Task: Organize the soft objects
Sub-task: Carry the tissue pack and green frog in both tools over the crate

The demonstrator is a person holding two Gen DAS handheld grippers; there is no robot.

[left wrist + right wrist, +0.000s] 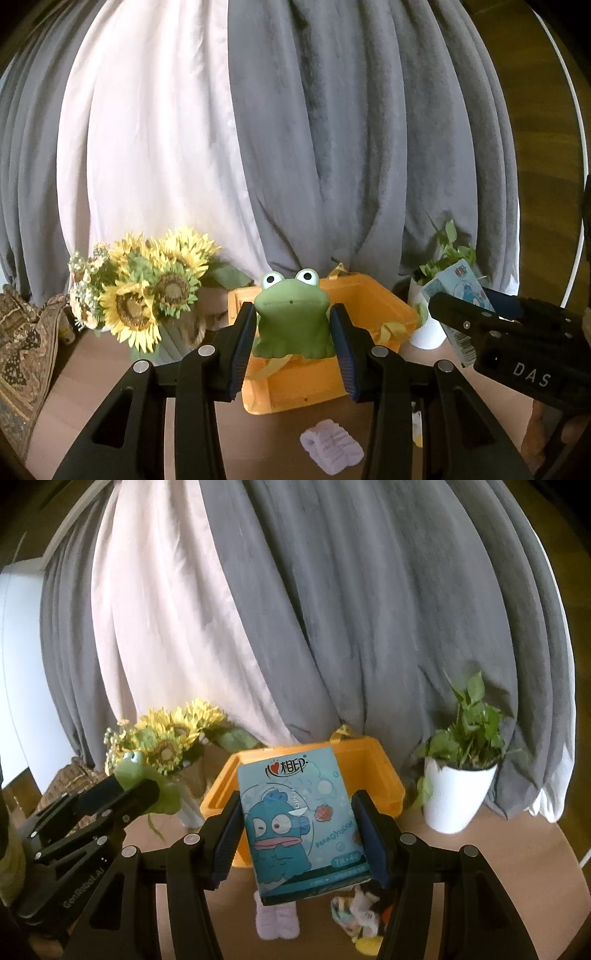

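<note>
My left gripper (293,347) is shut on a green toy frog (291,314) and holds it above the near edge of the orange box (373,306). My right gripper (301,838) is shut on a blue tissue pack (299,812) with a cartoon fish, held in front of the orange box (384,771). The frog also shows at the left of the right wrist view (135,768), and the tissue pack at the right of the left wrist view (458,295). A pale purple soft item (330,446) lies on the table below. A multicoloured soft item (360,912) lies beside it.
A sunflower bouquet (147,291) stands left of the box. A white pot with a green plant (458,790) stands to its right. Grey and white curtains (295,129) hang behind. A patterned cushion (22,350) lies at the far left. The table (498,849) is brown wood.
</note>
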